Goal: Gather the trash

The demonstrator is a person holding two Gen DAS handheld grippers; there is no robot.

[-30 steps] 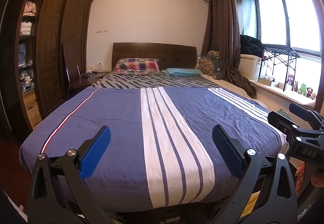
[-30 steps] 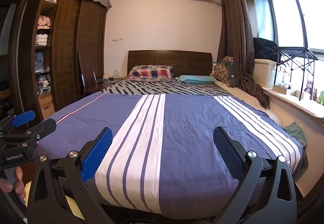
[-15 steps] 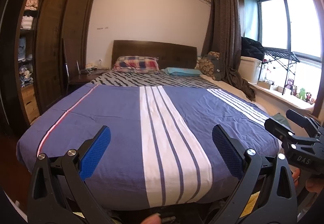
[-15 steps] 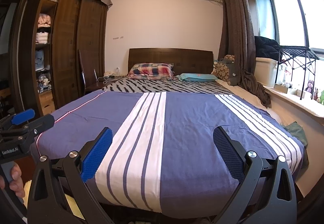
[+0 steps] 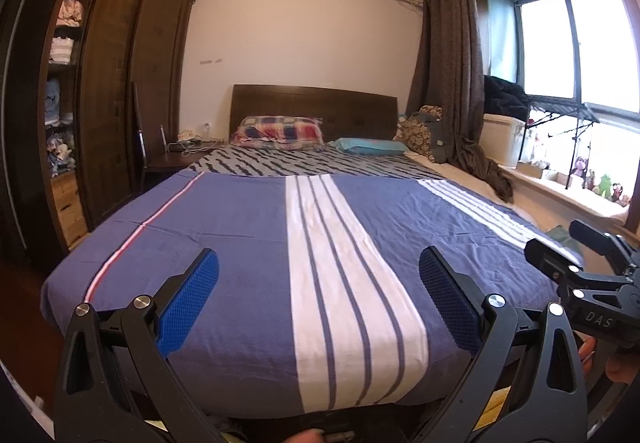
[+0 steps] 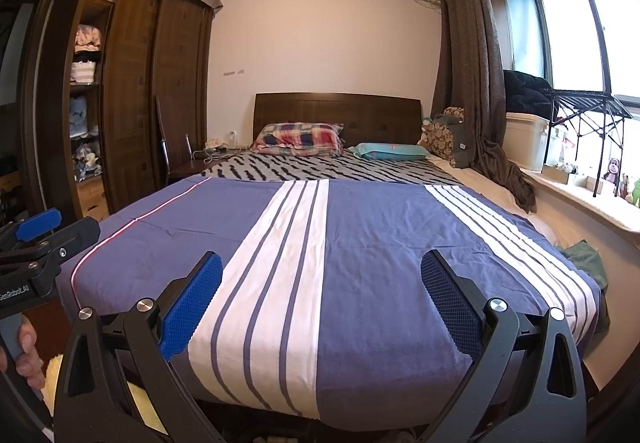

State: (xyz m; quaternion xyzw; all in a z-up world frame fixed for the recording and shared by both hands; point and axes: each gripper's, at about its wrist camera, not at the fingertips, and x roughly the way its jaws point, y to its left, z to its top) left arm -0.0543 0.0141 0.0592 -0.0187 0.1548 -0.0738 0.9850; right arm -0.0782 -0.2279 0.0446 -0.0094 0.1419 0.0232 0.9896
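No trash shows in either view. My left gripper is open and empty, held at the foot of a bed with a blue and white striped cover. My right gripper is open and empty too, beside it over the same cover. The right gripper also shows at the right edge of the left wrist view, and the left gripper at the left edge of the right wrist view.
A dark wooden wardrobe with open shelves stands left of the bed. A nightstand with cables is by the headboard. Pillows lie at the head. A window ledge with toys and a rack runs along the right.
Both grippers have moved a little closer to the bed's foot and tilted slightly; the view has shifted. Both stay open and empty.
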